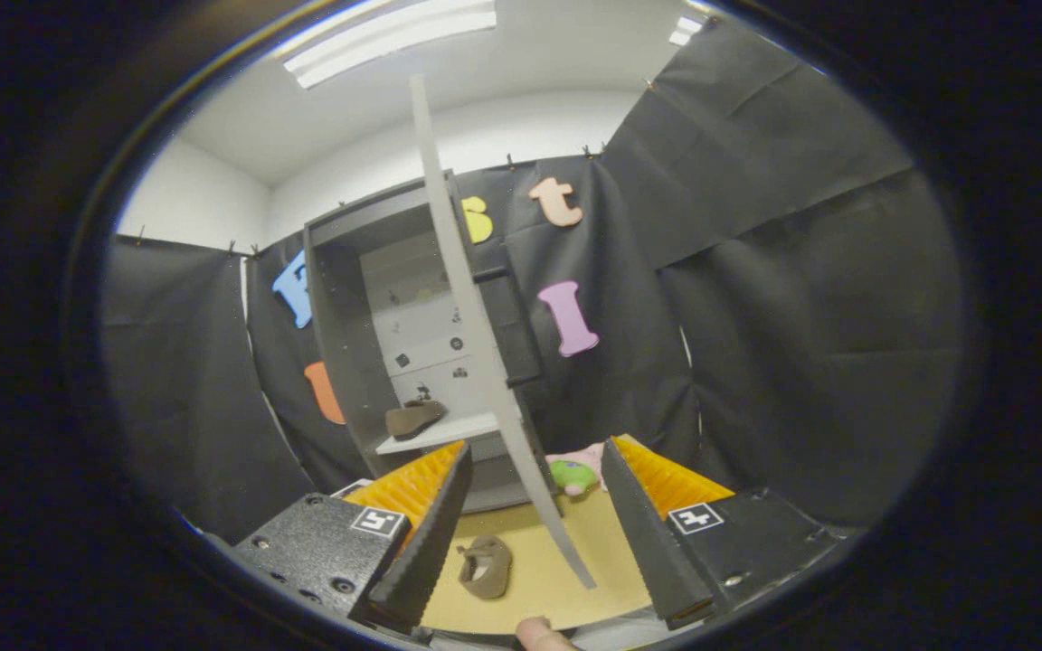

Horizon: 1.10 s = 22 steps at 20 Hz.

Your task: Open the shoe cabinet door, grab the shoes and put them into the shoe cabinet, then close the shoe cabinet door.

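The grey shoe cabinet (340, 298) stands ahead of me with its door (462, 298) swung open, edge-on toward me. One brown shoe (414, 418) rests on a white shelf (435, 434) inside the cabinet. A second brown shoe (486, 567) lies on the tan board (575, 551) between my fingers. My gripper (535, 551) is open, with nothing pressed between its fingers. The door's lower edge comes down between the fingers, to the right of the loose shoe.
A small pink and green toy (575, 472) sits on the board beside the cabinet's foot, beyond the right finger. A fingertip (539, 635) of a person shows at the near edge of the board. Black cloth walls surround the booth.
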### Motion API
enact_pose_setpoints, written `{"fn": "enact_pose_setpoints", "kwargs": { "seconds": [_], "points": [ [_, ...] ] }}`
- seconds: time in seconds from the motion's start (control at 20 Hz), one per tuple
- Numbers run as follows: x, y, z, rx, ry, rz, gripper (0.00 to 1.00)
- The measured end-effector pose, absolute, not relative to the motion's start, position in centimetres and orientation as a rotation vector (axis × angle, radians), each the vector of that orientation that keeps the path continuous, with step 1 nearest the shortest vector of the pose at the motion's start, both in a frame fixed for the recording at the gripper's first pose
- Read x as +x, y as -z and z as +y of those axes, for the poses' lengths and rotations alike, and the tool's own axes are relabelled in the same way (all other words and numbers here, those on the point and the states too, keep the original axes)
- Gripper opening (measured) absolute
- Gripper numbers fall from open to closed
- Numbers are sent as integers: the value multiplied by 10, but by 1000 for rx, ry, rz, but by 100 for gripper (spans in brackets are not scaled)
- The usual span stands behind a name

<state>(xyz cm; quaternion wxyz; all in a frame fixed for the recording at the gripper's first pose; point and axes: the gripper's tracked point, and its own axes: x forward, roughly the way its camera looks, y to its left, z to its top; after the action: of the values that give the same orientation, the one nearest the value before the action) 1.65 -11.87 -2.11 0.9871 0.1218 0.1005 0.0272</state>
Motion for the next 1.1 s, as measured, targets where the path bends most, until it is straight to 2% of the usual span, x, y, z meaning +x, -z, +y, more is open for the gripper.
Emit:
{"fn": "enact_pose_setpoints", "kwargs": {
  "seconds": [0.15, 0.4, 0.65, 1.1],
  "points": [
    [16, 48, -98, 128, -44, 209, 94],
    [18, 96, -24, 61, -139, 251, 100],
    [43, 159, 35, 55, -189, 298, 100],
    [105, 293, 69, 28, -161, 392, 100]
  ]
}}
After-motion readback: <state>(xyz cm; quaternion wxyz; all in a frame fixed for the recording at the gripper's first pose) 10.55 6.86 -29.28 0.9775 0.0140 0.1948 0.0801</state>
